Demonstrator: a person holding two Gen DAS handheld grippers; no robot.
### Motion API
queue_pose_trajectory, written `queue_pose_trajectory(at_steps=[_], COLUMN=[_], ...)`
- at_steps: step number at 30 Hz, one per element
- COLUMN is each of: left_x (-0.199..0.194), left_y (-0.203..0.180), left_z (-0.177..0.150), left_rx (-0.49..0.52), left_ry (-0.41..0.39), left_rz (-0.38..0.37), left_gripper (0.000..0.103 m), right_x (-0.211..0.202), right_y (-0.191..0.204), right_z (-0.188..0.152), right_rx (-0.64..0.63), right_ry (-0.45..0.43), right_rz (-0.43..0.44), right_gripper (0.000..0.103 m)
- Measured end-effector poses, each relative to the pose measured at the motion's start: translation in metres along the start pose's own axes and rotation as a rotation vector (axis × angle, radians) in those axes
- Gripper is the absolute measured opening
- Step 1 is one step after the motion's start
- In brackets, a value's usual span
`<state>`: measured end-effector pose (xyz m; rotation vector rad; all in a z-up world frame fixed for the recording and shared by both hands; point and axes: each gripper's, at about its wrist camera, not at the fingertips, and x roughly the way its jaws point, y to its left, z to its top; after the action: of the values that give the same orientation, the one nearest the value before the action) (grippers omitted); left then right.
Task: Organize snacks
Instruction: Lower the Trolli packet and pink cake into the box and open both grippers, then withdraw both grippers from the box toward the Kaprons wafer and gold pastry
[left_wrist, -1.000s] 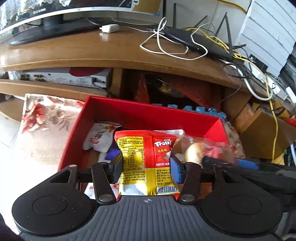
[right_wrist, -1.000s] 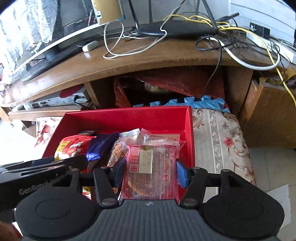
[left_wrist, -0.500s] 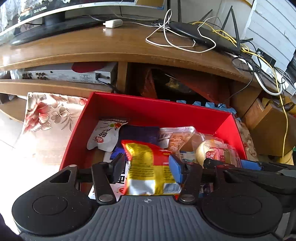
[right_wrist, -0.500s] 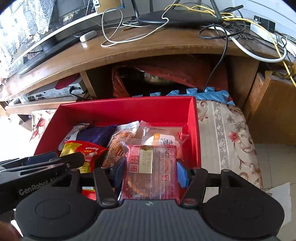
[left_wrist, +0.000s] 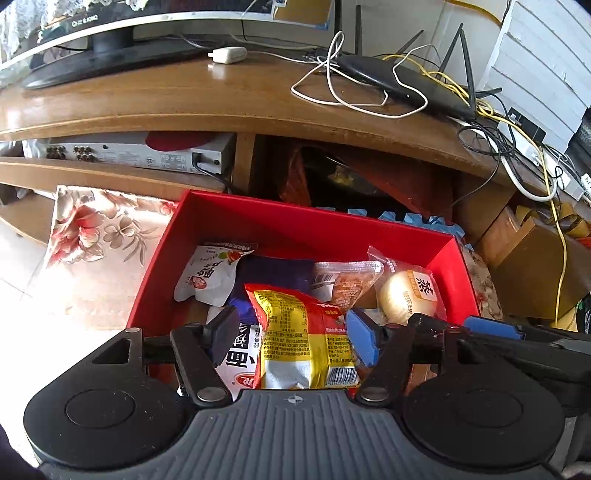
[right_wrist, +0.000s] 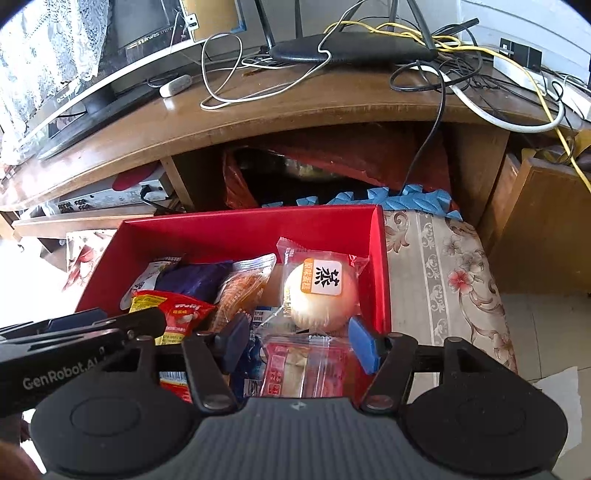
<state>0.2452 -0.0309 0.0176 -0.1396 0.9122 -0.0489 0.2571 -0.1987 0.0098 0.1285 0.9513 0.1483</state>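
Snack packets (left_wrist: 303, 332) crowd the red box (left_wrist: 295, 229).

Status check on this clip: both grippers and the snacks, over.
Left gripper jaws opening, red-and-yellow snack packet loose between them. Right gripper jaws opening over clear red-printed pastry packet. Both snacks in red cardboard box. Nothing blocking.

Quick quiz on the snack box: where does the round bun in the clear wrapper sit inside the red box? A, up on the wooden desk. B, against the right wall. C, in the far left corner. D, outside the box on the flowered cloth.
B: the round bun lies inside the red box, right beside its right wall, with the other packets to its left.
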Motion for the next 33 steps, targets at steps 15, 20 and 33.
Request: queue_pose_trajectory(at_steps=[15,20,33], left_x=[-0.019,-0.03,-0.059], left_y=[0.011,0.015,0.042], left_z=[-0.013,-0.022,-0.054], left_rx=[-0.022,-0.026,-0.041], left_ry=[-0.005,-0.002,0.016], left_rz=[-0.011,-0.027,-0.053], left_gripper=[0.074,0.074,0.076], right_x=[-0.023,-0.034,-0.058], right_y=[0.007,0.008,0.024], right_z=[-0.02,-0.035,-0.092], right_rx=[-0.015,-0.011,-0.097], right_ry=[0.008,0.021,0.087], right_rz=[0.018,0.023,0.074], right_gripper=[0.061,0.061,0.064])
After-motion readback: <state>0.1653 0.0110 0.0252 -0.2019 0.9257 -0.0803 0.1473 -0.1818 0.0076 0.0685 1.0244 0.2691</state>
